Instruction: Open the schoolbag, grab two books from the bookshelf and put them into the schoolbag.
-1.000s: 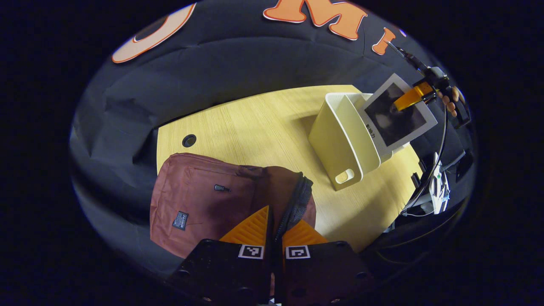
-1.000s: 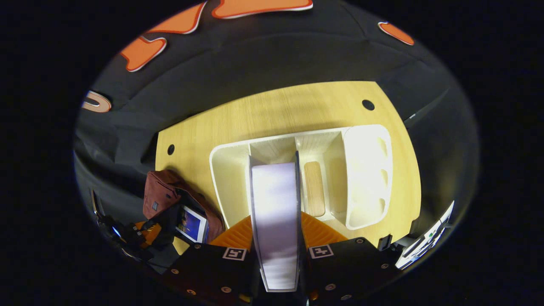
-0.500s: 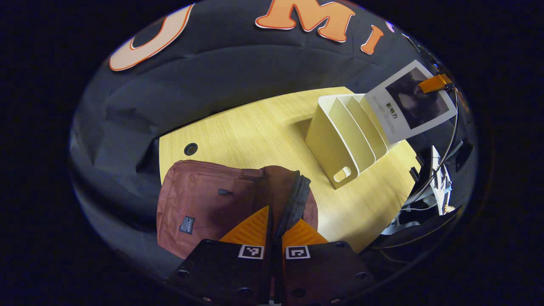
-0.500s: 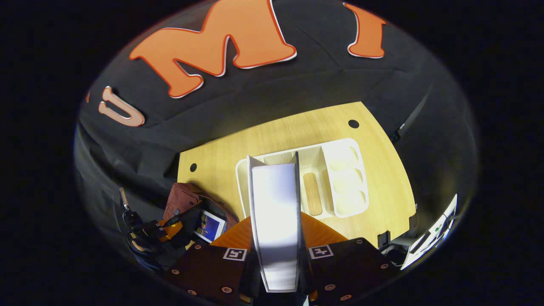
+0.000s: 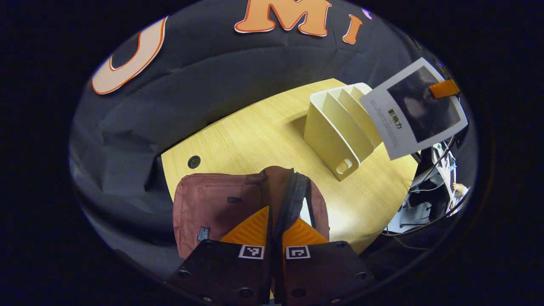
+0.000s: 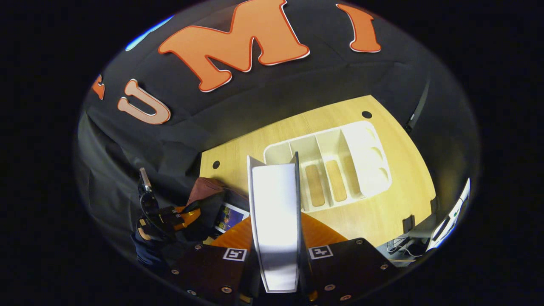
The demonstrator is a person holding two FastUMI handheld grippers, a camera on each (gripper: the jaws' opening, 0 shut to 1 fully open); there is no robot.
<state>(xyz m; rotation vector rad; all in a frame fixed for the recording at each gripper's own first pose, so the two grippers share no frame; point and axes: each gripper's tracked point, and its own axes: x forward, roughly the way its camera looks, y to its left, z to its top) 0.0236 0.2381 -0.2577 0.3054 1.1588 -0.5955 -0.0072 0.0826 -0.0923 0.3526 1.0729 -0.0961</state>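
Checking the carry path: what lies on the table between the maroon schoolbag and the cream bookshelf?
Bare wooden table between maroon schoolbag and cream bookshelf, per left gripper view.

Dim booth, bright overhead glare on the tabletop (image 5: 263, 131), soft shadows, strong fisheye bending at the edges.

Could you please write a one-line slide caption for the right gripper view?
Right gripper lifts a white-covered book above the cream plastic bookshelf on the wooden table.
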